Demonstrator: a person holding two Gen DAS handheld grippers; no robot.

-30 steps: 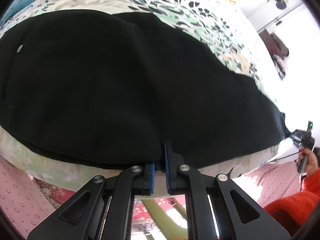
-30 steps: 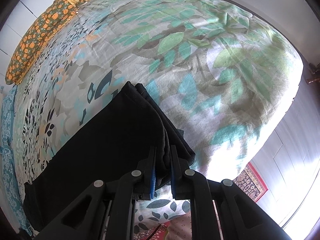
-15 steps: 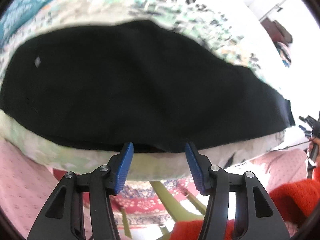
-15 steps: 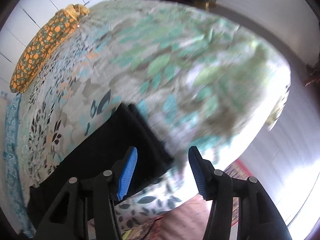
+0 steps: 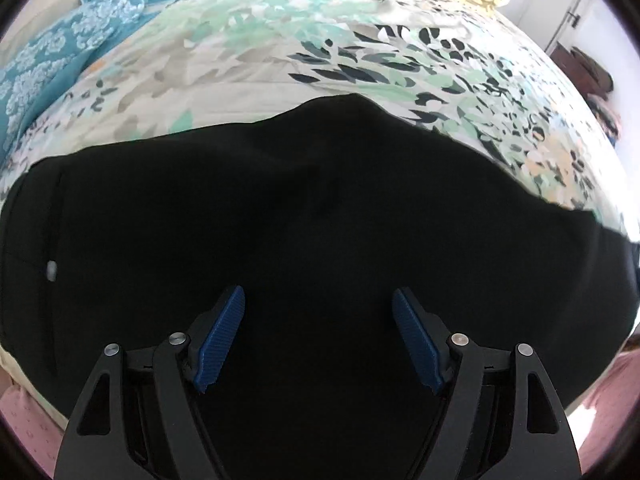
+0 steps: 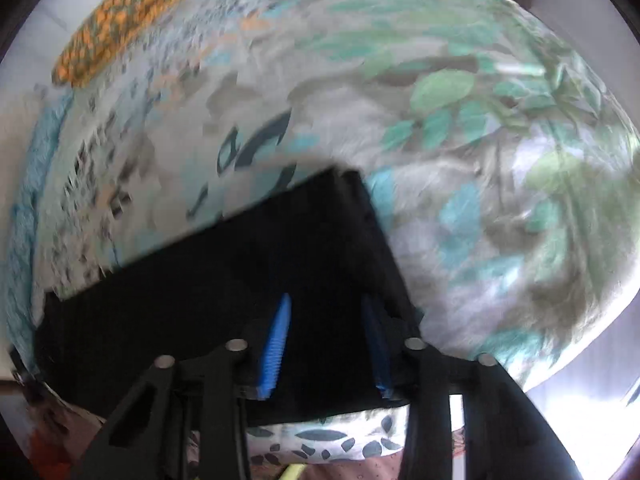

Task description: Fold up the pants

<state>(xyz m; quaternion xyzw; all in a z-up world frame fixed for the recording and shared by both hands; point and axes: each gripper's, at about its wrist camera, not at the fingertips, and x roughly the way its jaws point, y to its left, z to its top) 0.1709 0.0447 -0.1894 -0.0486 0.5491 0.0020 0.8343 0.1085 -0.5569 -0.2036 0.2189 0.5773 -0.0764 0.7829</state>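
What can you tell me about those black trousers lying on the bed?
The black fabric pants lie flat along the near edge of the leaf-patterned bedspread, apparently doubled leg on leg. The cloth looks soft, matte and mostly smooth. A small pale button shows near one end; at the other, the layered leg ends form a squared corner. The left gripper and right gripper are open over the cloth, gripping nothing.

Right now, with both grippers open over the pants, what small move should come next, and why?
Probably lower the right gripper and close it on the leg end of the black pants. Its pads straddle that end with nothing between them, and the pants lie full length on the bed, so the lengthwise fold looks undone. The left gripper hangs open over the wider part.
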